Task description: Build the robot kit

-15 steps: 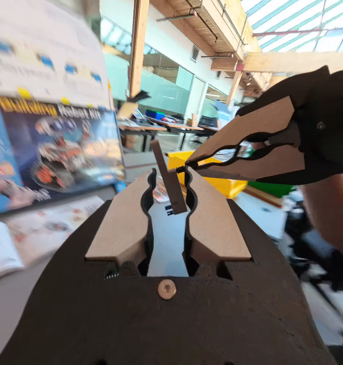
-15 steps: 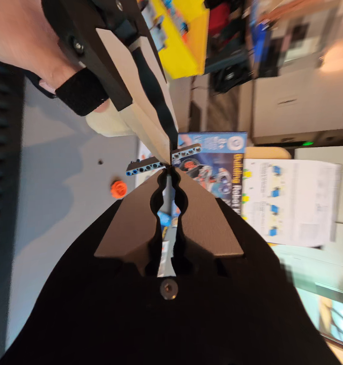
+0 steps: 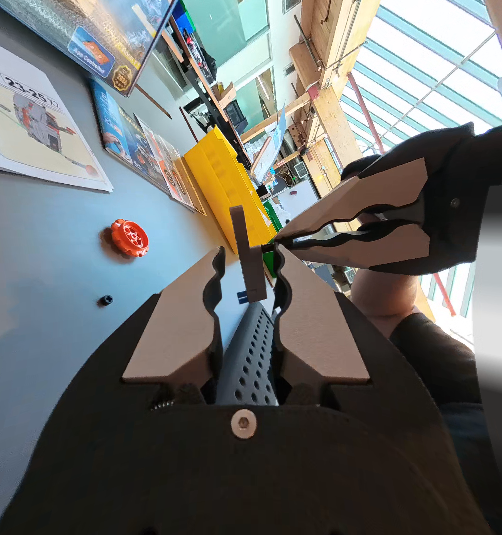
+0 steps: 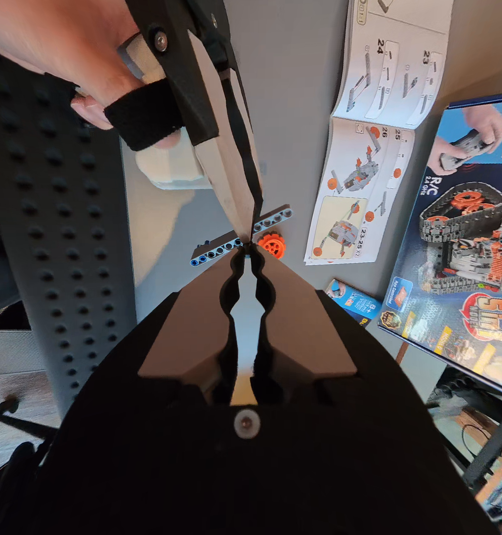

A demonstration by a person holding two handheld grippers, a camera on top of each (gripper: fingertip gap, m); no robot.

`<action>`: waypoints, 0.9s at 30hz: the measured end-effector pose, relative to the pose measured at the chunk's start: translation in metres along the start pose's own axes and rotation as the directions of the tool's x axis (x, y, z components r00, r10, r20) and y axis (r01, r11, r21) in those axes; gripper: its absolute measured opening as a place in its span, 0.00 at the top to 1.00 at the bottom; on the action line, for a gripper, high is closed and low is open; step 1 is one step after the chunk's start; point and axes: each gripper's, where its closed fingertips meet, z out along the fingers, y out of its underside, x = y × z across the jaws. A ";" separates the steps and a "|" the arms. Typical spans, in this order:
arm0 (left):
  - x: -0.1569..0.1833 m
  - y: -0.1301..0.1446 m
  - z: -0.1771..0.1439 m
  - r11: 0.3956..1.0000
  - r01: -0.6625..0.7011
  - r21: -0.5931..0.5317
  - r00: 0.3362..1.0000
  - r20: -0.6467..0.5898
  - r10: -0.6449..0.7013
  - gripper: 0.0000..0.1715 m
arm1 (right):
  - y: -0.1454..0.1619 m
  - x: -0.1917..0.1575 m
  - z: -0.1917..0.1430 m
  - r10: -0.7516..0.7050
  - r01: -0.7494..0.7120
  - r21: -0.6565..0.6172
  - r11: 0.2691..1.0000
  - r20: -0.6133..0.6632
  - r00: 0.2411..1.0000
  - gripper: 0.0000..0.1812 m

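Grey holed beam (image 4: 268, 222) held between left gripper (image 4: 248, 236) fingertips, small dark pin (image 3: 268, 247) pinched by right gripper (image 3: 275, 246) against it, orange wheel (image 3: 129, 238) lying mid-table (image 3: 41, 260) nearby.

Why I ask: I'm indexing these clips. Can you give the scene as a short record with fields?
left gripper: jaws shut on a grey beam with holes, held above the table
right gripper: jaws pinch a small black pin against the beam's side
on the table: orange wheel, small black piece, open booklet, toy box
beyond: yellow bin
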 end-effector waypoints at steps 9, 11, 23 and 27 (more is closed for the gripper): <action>0.001 -0.005 0.003 0.993 0.100 -0.057 0.994 -0.040 -0.103 0.87 | 0.000 0.008 0.002 0.086 -0.082 -0.042 0.996 0.106 0.991 0.99; 0.002 -0.006 0.004 0.994 0.096 -0.058 0.994 -0.041 -0.099 0.87 | 0.001 0.009 0.000 0.106 -0.103 -0.034 0.994 0.120 0.987 0.99; 0.000 -0.002 0.010 0.992 0.070 -0.103 0.997 -0.031 -0.074 0.88 | 0.008 0.009 0.002 0.122 -0.119 -0.032 0.992 0.139 0.983 0.99; 0.000 -0.003 0.010 0.994 0.056 -0.098 0.998 -0.033 -0.059 0.88 | 0.008 0.011 0.002 0.121 -0.118 -0.029 0.993 0.136 0.983 0.99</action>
